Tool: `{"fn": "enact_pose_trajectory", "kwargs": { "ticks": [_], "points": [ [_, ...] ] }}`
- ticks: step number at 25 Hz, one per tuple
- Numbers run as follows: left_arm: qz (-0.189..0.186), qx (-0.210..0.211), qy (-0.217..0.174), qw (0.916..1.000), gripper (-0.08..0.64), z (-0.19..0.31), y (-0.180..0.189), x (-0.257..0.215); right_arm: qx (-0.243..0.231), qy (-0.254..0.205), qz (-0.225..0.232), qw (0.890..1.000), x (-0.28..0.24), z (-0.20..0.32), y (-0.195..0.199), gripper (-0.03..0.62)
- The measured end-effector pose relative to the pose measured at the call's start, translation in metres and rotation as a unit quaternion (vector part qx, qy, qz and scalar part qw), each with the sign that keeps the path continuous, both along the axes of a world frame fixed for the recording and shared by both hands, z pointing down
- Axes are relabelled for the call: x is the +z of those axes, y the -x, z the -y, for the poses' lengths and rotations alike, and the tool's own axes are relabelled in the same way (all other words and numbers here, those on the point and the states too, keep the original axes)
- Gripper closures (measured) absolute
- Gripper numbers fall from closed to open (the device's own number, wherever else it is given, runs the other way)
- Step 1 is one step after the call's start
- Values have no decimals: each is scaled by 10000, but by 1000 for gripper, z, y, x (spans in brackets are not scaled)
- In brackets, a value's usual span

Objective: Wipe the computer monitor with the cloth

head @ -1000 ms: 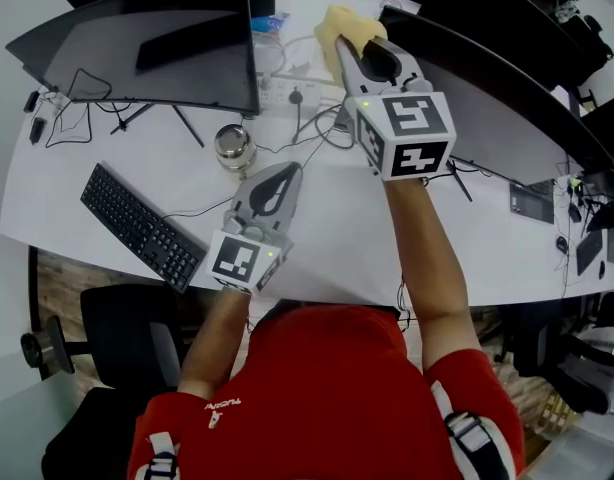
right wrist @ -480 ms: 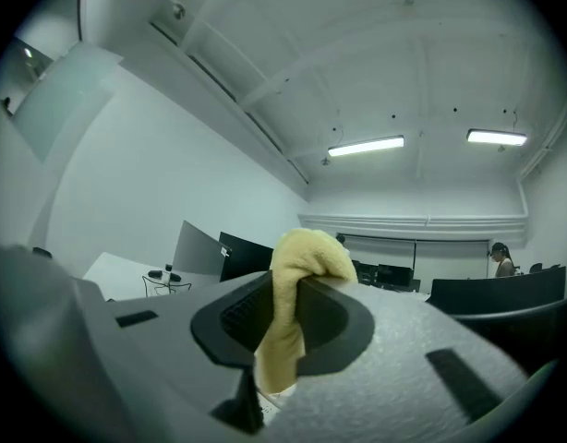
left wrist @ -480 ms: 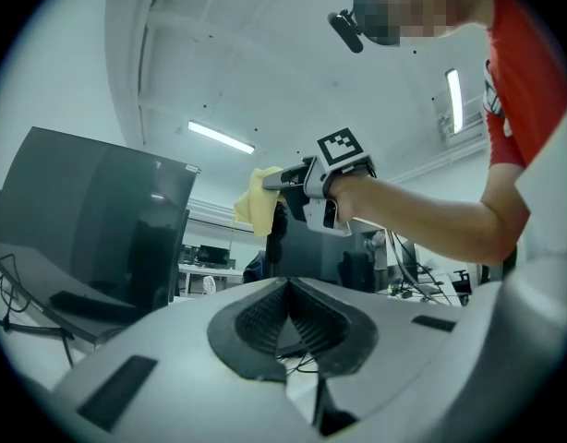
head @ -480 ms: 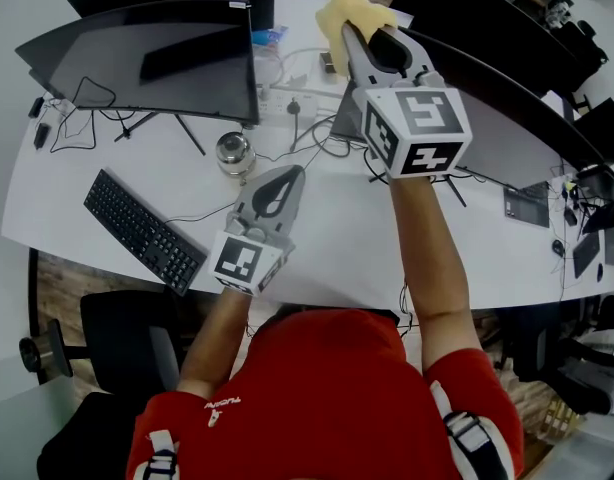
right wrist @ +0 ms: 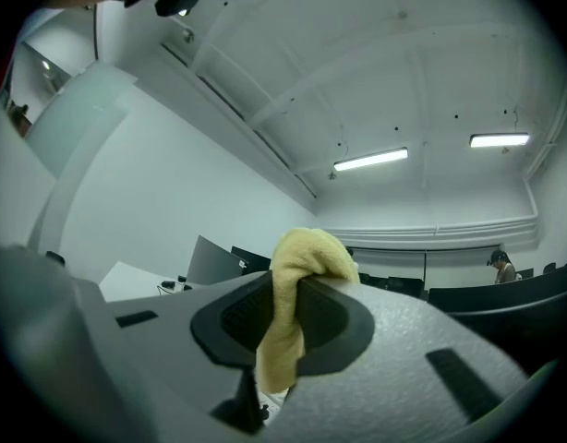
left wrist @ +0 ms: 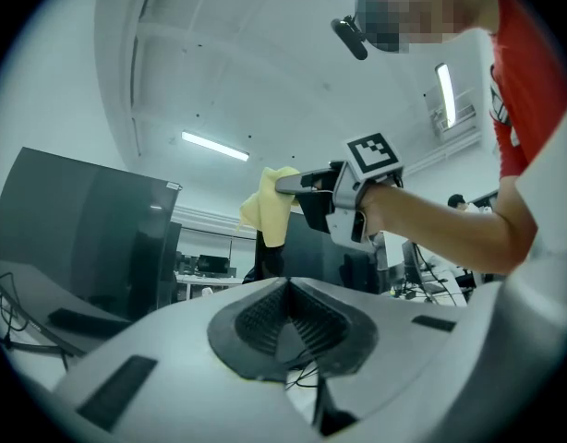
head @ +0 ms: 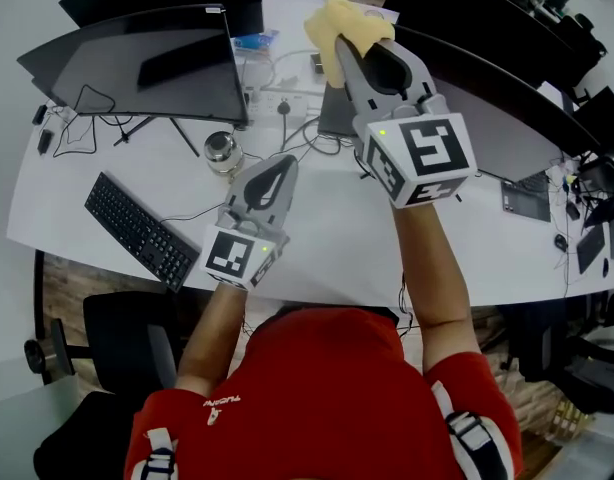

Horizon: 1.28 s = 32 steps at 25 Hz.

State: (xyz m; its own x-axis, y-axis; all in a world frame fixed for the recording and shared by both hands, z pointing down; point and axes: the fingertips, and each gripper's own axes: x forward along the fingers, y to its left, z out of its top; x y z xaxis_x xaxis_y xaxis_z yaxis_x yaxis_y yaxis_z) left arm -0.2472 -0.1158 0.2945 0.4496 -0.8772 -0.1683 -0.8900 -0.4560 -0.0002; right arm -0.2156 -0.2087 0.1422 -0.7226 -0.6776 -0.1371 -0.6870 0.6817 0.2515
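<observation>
This is looking like an open-plan office. A long white desk (head: pixel 317 238) is carrying a dark flat computer monitor (head: pixel 147 63), a slim black keyboard (head: pixel 142 230), a white power strip (head: pixel 274 98) and loose black cables (head: pixel 322 140). A black wheeled office chair (head: pixel 127 333) is standing beside it. More dark screens (head: pixel 487 78) are standing alongside, and long ceiling strip lights (right wrist: pixel 369 159) are glowing overhead.

Nubby yellow cloth (head: pixel 339 26) — glossy dark monitor (head: pixel 137 68), shiny metal cup (head: pixel 222 150).
</observation>
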Motion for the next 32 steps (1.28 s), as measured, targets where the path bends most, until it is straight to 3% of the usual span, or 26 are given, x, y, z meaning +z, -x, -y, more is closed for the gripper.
{"fn": "enact_pose_trajectory", "kwargs": {
  "ticks": [11,20,32],
  "points": [
    [52,-207,-174,9996,549,-2,-46,-24,-593,22,333,9977,50,-62,-85,534],
    [141,-355,23,9993,549,-7,-100,-10,-767,831,209,9934,143,-90,-157,534],
    [321,-628,286,9971,549,-17,-165,16,-1221,1332,323,9830,202,-120,-217,535]
  ]
}}
